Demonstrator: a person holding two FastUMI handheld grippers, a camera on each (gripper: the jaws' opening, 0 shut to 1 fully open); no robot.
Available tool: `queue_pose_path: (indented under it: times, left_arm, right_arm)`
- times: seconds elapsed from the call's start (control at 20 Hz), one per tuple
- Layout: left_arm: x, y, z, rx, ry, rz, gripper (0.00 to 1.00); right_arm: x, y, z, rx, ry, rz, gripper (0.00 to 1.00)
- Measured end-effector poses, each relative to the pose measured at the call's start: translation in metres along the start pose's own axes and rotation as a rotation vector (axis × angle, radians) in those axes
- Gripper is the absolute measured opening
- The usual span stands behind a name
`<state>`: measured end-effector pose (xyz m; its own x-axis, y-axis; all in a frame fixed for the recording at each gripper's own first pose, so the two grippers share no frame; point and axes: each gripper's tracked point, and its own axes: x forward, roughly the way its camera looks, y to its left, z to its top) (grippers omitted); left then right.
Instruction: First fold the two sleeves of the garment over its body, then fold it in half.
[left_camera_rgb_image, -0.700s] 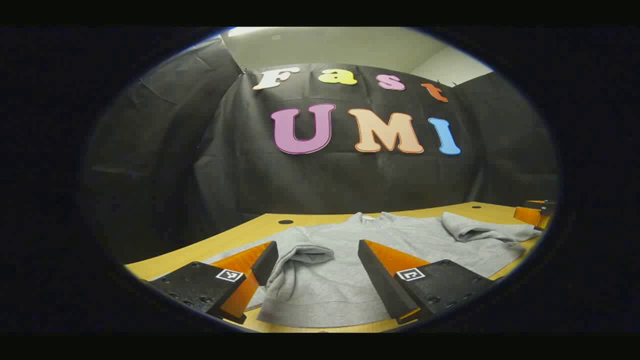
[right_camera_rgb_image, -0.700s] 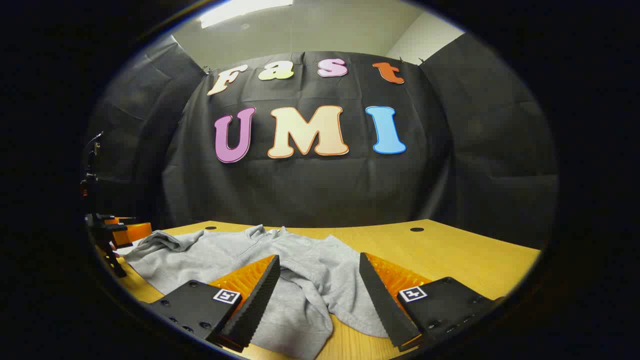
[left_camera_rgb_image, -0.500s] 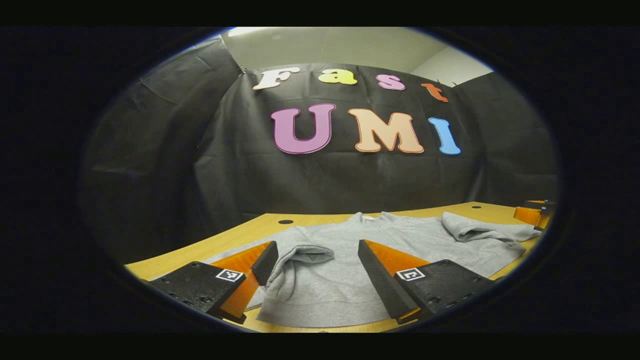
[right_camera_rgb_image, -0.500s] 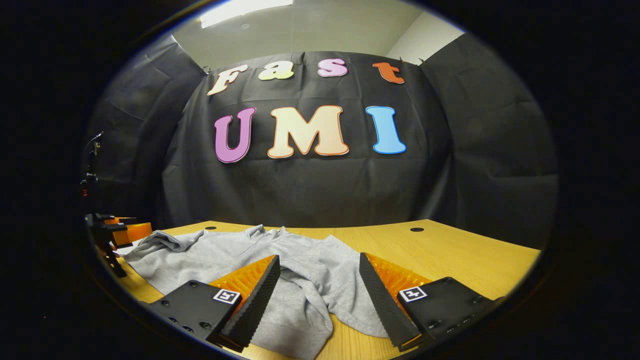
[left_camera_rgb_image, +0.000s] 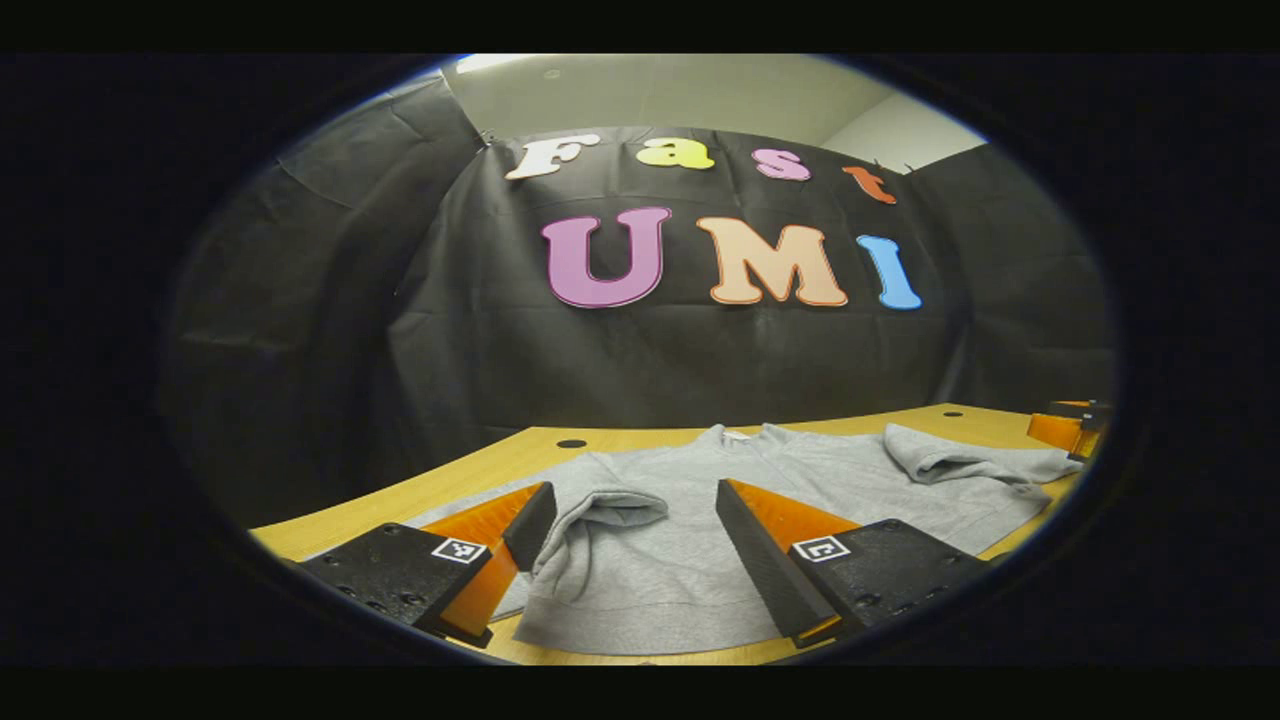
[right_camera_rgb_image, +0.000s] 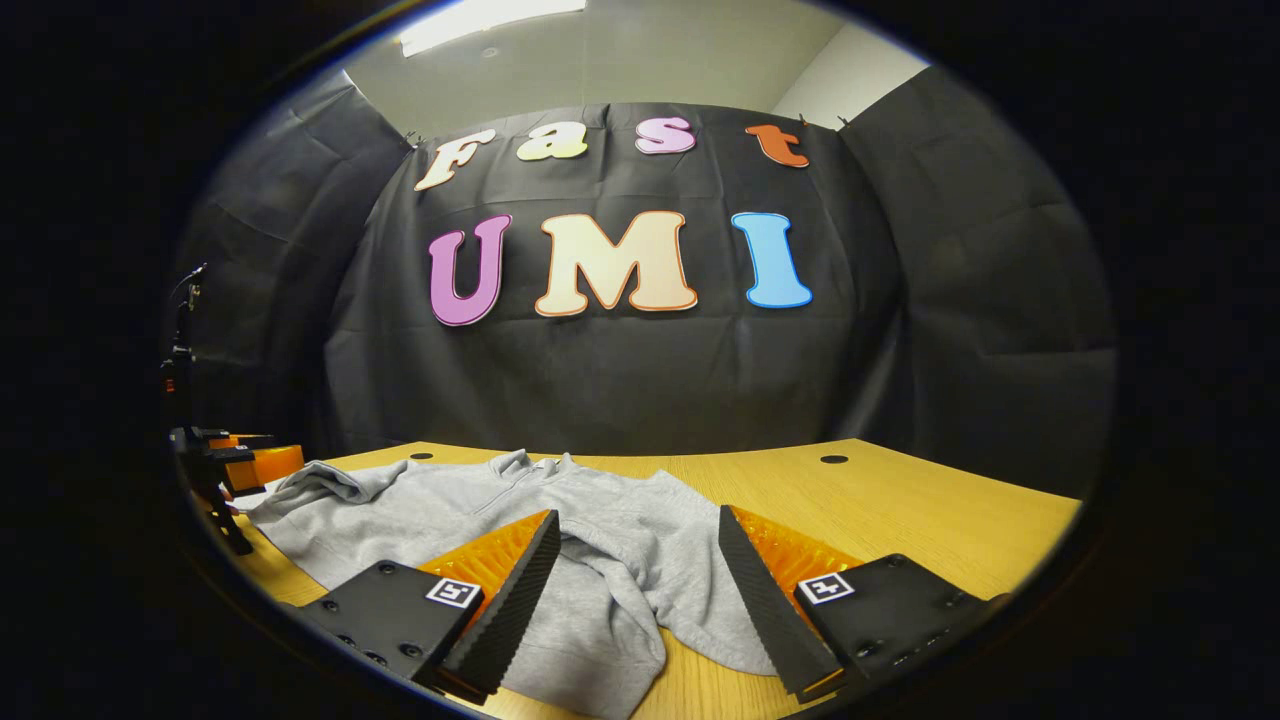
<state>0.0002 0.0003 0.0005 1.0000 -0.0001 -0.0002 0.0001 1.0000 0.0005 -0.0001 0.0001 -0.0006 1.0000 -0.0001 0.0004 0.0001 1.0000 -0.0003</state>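
My left tool sits low over the near edge of the bench, its two fingers spread wide with nothing clamped between them. Through the gap I see the grey garment lying flat on the wood, its hem toward me and its collar toward the far wall. The left sleeve is bunched into a loose roll just beside my left-hand finger; whether that finger touches the cloth I cannot tell. The other sleeve lies crumpled on the far right side of the body.

My right tool is likewise wide open and holds nothing, hovering low over the garment's right side. In the right gripper view, that sleeve trails toward me between the fingers, rumpled and partly off the body onto bare wood. At the left rim of this view I can make out the left tool, small and far off, past the garment's far edge.

The bench is light wood with round dark holes near its back edge. Behind it hangs the booth's black cloth wall, with a pale ceiling and a strip light above.
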Motion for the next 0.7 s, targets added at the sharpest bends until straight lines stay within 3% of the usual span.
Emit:
queue_pose_path:
  times: [0.7]
  left_arm:
    - [-0.0006,-0.0003,0.0001,0.001,-0.001,0.000,0.95]
  right_arm:
    - [0.0039,-0.0010,-0.0003,0.029,0.012,0.019,0.99]
